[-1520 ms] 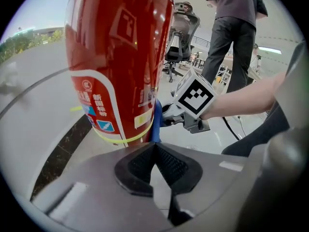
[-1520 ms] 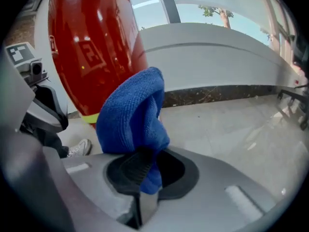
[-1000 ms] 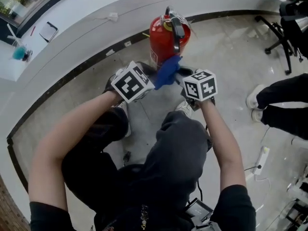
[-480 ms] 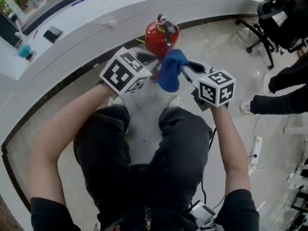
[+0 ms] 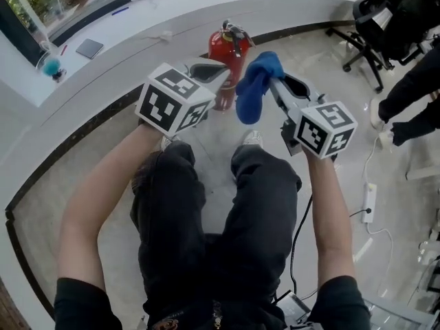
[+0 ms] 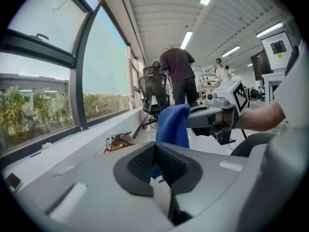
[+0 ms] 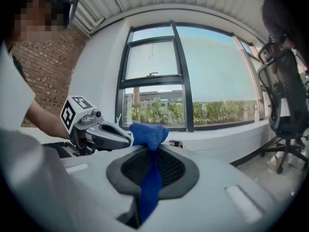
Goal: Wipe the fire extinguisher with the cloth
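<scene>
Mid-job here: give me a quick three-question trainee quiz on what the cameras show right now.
1. Short answer: are the left tongs open or shut?
2. Choose: the blue cloth is gripped by A) the left tongs, B) the right tongs, C) neither.
3. True or false: the fire extinguisher lies on its side.

Key:
1. Shut, with nothing between them.
2. B.
3. False; it stands upright.

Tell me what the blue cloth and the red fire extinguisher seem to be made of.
The blue cloth looks like a soft textile, maybe microfibre. Its surface is matte and fuzzy, and it bunches and hangs limp. The fire extinguisher is probably a painted metal cylinder, judging by its smooth red gloss with a pale highlight. Its black top fittings could be metal or plastic; they are too small to tell.
</scene>
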Demonstrator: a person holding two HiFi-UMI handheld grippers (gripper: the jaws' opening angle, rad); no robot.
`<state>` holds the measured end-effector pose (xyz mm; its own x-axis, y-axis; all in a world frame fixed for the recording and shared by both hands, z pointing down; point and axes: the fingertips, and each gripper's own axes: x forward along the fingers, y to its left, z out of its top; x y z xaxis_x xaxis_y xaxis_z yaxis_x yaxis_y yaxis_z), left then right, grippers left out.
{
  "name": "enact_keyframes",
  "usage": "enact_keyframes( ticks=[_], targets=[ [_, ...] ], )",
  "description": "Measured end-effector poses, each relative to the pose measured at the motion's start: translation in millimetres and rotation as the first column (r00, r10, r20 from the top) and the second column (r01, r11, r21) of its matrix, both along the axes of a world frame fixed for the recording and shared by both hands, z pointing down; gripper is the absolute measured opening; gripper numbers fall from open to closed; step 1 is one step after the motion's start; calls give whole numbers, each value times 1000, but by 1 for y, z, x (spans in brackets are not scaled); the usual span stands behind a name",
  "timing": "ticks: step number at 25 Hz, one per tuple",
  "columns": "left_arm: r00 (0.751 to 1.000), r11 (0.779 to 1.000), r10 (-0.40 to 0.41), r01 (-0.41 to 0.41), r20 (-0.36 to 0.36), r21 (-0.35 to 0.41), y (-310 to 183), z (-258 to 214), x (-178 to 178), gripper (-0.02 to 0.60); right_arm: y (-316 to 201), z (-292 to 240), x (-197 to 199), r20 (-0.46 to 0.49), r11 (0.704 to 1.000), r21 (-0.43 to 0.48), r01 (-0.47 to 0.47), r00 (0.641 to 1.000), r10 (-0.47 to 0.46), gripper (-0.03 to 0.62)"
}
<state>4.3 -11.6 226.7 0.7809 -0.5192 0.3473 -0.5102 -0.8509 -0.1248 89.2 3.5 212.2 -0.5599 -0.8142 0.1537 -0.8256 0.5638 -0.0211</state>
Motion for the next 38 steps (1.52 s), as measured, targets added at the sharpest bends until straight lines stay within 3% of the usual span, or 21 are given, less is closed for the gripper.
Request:
enact_keyframes(
  ticks=[10,17,38],
  targets=[
    [986,993,-24,43,-163,111,60,-77,-13,8,64,-68,-39,57,989,147,30,998,-39,32],
    [977,991,0,29,-213,132,99,-106,-20,8,99,-93,-60,38,980,195,46,998,-55,32],
    [968,988,-24,61,-249,139,121,-109,-27,8,118,-95,-65,46,974,220,43,997,-55,32]
  ],
)
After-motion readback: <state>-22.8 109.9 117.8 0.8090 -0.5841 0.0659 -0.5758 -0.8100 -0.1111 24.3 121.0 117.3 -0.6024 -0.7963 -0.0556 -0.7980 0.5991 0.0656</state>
